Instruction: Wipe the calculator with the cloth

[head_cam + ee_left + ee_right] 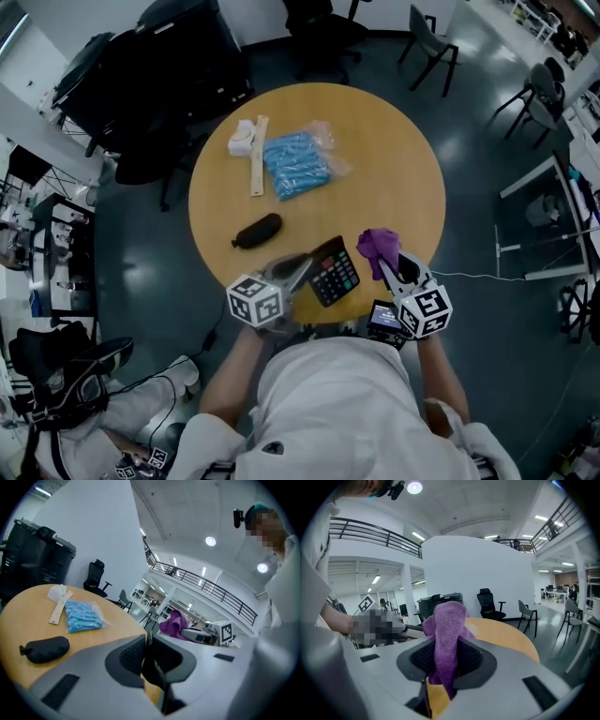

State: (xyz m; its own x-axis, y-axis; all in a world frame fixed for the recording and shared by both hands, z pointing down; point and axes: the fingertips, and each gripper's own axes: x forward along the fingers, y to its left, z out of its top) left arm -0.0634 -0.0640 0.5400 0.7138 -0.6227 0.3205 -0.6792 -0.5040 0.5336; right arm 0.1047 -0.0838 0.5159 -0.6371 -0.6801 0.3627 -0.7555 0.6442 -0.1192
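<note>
Right claw point(446, 657) pinches a fuzzy purple cloth point(449, 620); left claw point(146, 643) clamps the flat black calculator point(335, 272) by its edge.

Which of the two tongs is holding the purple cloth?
The right tongs: the purple cloth is pinched between the pads and sticks up out of them. The left tongs grip the calculator by its edge instead.

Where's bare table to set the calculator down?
Biggest bare patch: table right of the blue packet, out to the rim. Smaller: centre, between packet and calculator. Crowded: near edge, by calculator and cloth; upper left.
</note>
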